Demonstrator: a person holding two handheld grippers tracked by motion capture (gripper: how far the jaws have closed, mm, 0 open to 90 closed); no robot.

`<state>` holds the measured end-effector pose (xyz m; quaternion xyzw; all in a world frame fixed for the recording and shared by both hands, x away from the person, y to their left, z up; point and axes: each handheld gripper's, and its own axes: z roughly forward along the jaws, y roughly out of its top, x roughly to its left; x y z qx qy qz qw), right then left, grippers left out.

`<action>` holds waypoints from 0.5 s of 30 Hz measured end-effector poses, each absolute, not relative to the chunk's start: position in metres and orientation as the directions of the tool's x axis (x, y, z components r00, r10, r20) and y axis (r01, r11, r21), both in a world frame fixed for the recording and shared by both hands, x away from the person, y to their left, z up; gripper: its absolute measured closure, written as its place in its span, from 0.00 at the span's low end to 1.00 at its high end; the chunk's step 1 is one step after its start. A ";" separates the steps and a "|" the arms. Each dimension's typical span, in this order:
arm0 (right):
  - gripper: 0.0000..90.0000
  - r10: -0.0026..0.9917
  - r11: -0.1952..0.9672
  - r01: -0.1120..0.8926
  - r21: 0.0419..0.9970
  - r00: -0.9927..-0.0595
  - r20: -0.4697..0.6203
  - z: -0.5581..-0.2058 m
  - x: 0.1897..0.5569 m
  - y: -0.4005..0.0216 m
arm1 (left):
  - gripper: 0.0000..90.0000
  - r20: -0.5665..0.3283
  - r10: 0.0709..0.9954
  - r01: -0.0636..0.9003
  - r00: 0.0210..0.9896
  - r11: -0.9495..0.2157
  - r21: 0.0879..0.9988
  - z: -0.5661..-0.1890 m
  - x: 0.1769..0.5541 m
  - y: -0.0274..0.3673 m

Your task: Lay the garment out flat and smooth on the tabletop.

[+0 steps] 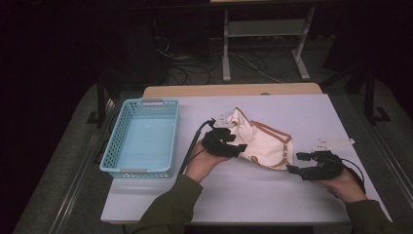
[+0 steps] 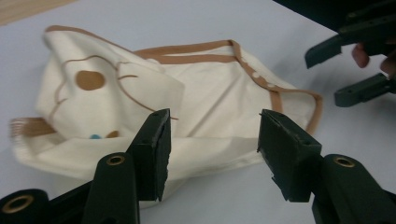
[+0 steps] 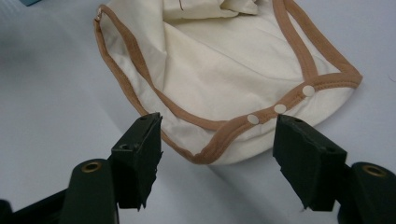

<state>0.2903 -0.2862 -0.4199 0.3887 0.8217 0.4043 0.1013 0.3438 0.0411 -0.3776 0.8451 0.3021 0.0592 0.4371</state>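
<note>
A cream baby bodysuit (image 1: 263,141) with brown trim lies crumpled on the white table (image 1: 243,195), just right of its middle. My left gripper (image 1: 239,148) rests at the garment's left side, open. In the left gripper view its jaws (image 2: 212,126) stand apart over the near fold of the bodysuit (image 2: 205,93), and nothing is pinched. My right gripper (image 1: 295,163) sits at the garment's right end, also open. In the right gripper view the snap-button hem of the bodysuit (image 3: 224,60) lies just ahead of its spread jaws (image 3: 217,126), untouched. The right gripper (image 2: 323,78) shows far off in the left gripper view.
A light blue plastic basket (image 1: 151,103) stands empty at the table's left side. A wooden strip (image 1: 234,89) runs along the far edge. Behind the table are a white frame's legs (image 1: 226,53) and cables on the dark floor.
</note>
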 end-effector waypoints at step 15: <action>0.35 0.719 0.375 0.556 0.742 -0.680 0.146 -0.420 0.291 -0.287 | 0.42 -0.136 0.485 0.410 0.864 -0.522 0.748 -0.397 0.327 0.006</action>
